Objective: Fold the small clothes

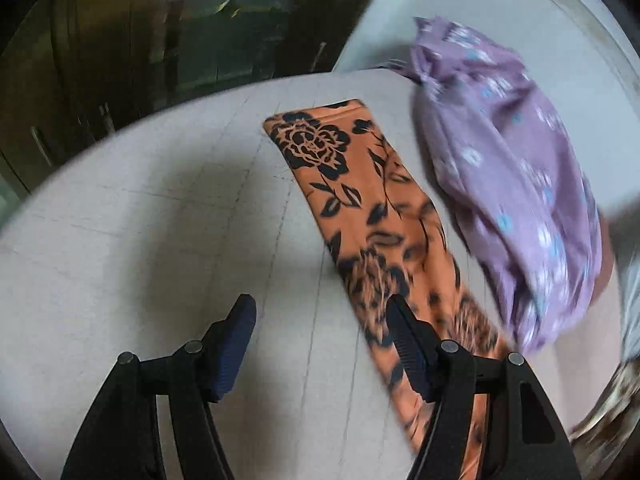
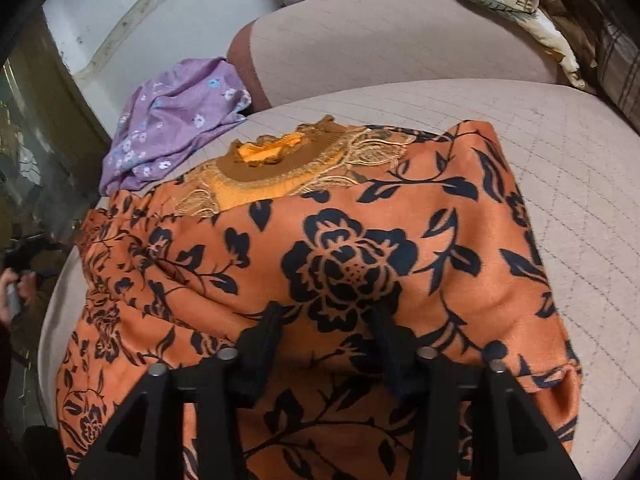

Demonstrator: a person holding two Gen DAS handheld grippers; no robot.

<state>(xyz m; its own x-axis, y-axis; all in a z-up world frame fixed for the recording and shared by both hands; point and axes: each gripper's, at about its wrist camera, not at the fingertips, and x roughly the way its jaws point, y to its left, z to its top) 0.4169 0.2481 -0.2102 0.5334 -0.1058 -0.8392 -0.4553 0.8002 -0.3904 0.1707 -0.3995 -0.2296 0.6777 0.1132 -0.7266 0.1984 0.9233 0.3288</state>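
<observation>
The left gripper [image 1: 320,320] has its fingers spread, with nothing pinched between them: one finger hangs over the bare cushion [image 1: 140,240], the other over the long edge of a narrow strip of the orange flowered garment [image 1: 360,200]. That strip, probably a sleeve, lies flat and straight toward the cushion's far edge, which looks like a fold being laid out.

The right gripper [image 2: 324,316] also has its fingers apart, both tips set down on the orange flowered garment [image 2: 340,260] near its middle. I cannot tell whether they press into the cloth or just rest on it; no fold of cloth is caught between them. The body of the garment is spread over the near part of the cushion [image 2: 560,180], its embroidered neckline [image 2: 280,168] pointing to the far edge, so the sides can be turned in.

A crumpled purple flowered garment [image 2: 172,120] sits bunched at the far left corner, likely waiting its turn. A pale rag [image 2: 516,4] lies well apart on the backrest [image 2: 380,40].
</observation>
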